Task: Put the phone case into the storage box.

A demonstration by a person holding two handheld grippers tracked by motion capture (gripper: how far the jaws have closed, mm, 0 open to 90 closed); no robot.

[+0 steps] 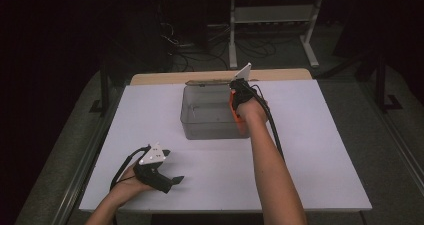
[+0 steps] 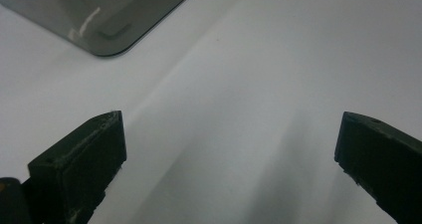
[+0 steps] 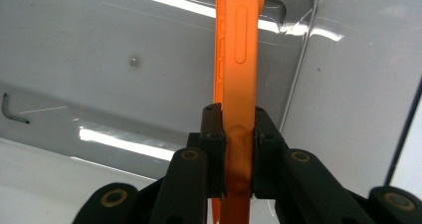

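An orange phone case (image 3: pixel 239 45) is seen edge-on, with button bumps along its side. My right gripper (image 3: pixel 238 134) is shut on its lower part. In the high view the right gripper (image 1: pixel 239 92) holds the orange case (image 1: pixel 235 112) inside the right end of a clear grey plastic bin (image 1: pixel 205 127). The bin's floor (image 3: pixel 99 59) lies beyond the case. My left gripper (image 1: pixel 172 166) rests on the white table (image 1: pixel 310 150) at the front left, well apart from the bin. Its jaws stand wide open with nothing between them, as the left gripper (image 2: pixel 229 154) view confirms.
A small bent hex key (image 3: pixel 12 109) and a tiny screw (image 3: pixel 133 61) lie on the bin's floor. A corner of the bin (image 2: pixel 99 20) shows ahead of the left gripper. A white shelf frame (image 1: pixel 272 15) stands beyond the table's far edge.
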